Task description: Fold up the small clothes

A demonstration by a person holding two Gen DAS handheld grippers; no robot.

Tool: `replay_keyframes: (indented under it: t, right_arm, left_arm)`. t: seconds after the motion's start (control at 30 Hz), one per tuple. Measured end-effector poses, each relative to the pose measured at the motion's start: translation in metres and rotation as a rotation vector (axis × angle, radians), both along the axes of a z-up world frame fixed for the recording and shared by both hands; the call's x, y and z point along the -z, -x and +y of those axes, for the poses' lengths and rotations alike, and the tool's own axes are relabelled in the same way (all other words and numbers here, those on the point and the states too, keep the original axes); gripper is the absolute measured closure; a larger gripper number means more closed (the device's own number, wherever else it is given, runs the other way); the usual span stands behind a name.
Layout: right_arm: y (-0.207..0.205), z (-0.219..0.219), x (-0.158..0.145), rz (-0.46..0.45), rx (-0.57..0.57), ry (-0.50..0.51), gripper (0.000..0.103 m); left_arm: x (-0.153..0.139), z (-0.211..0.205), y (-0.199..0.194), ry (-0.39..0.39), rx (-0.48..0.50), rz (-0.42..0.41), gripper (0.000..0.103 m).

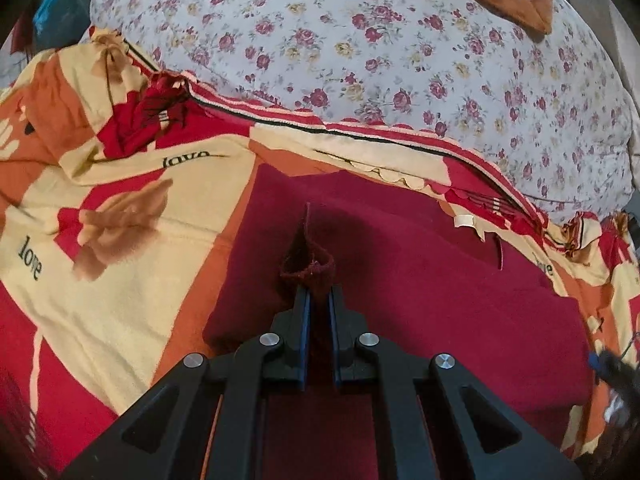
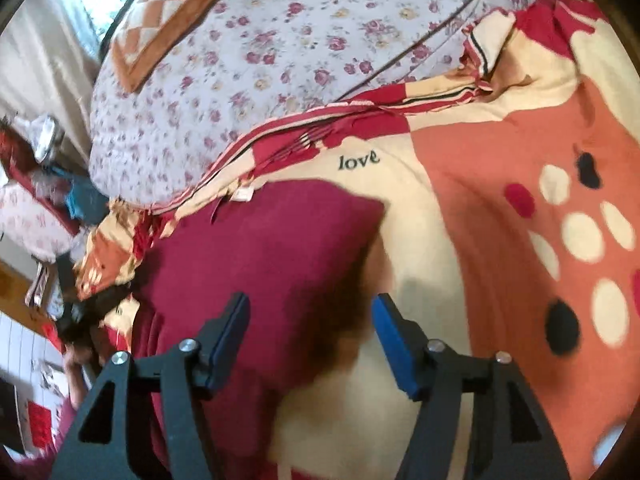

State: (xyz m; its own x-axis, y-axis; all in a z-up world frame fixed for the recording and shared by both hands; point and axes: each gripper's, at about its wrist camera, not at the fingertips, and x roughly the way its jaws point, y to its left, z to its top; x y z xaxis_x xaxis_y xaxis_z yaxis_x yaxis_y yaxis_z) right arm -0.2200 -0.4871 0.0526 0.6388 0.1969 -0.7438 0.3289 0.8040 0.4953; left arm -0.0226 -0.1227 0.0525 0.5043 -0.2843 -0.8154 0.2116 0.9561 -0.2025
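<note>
On the bed, a big white flowered quilt (image 1: 400, 40) lies at the back. In front is a blanket (image 1: 120, 208) in red, orange and cream, with "love" printed on it. The dark red cloth (image 1: 440, 280) lies flat on that blanket. The left gripper (image 1: 319, 292) pinches a small fold of the cloth tight. The right gripper (image 2: 310, 312) hangs wide apart over the cloth's edge, holding nothing.

Matt fleecy maroon garment (image 1: 420, 248); seemingly soft, fuzzy printed blanket (image 1: 132, 312).
</note>
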Motion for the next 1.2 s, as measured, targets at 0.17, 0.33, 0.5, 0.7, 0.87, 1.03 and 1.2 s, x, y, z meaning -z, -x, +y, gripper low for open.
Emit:
replay_keyframes:
  t: [0.17, 0.33, 0.5, 0.7, 0.87, 1.03, 1.2]
  right_arm:
    - [-0.048, 0.002, 0.026, 0.037, -0.015, 0.027, 0.071]
    - [-0.050, 0.024, -0.016, -0.024, -0.046, 0.313, 0.094]
    - [-0.064, 0.020, 0.018, 0.100, -0.035, 0.335, 0.090]
    - [-0.035, 0.016, -0.012, 0.068, 0.031, 0.311, 0.061]
    - [-0.027, 0.045, -0.031, 0.017, -0.071, 0.279, 0.059]
    - [-0.041, 0.069, -0.018, 0.042, -0.137, 0.261, 0.050]
    - [-0.057, 0.080, 0.006, 0.094, -0.177, 0.330, 0.050]
  left_arm:
    - [-0.002, 0.000, 0.000, 0.005, -0.002, 0.006, 0.103]
    - [-0.002, -0.008, 0.007, 0.005, 0.028, -0.006, 0.103]
    - [0.012, -0.014, 0.008, -0.031, 0.046, -0.003, 0.103]
    - [0.005, -0.003, 0.008, 0.008, 0.022, 0.023, 0.103]
    - [-0.022, 0.000, 0.010, 0.006, -0.005, -0.040, 0.100]
    - [-0.052, 0.008, 0.015, 0.034, -0.028, -0.119, 0.094]
    - [-0.051, 0.005, 0.013, 0.062, 0.001, -0.100, 0.091]
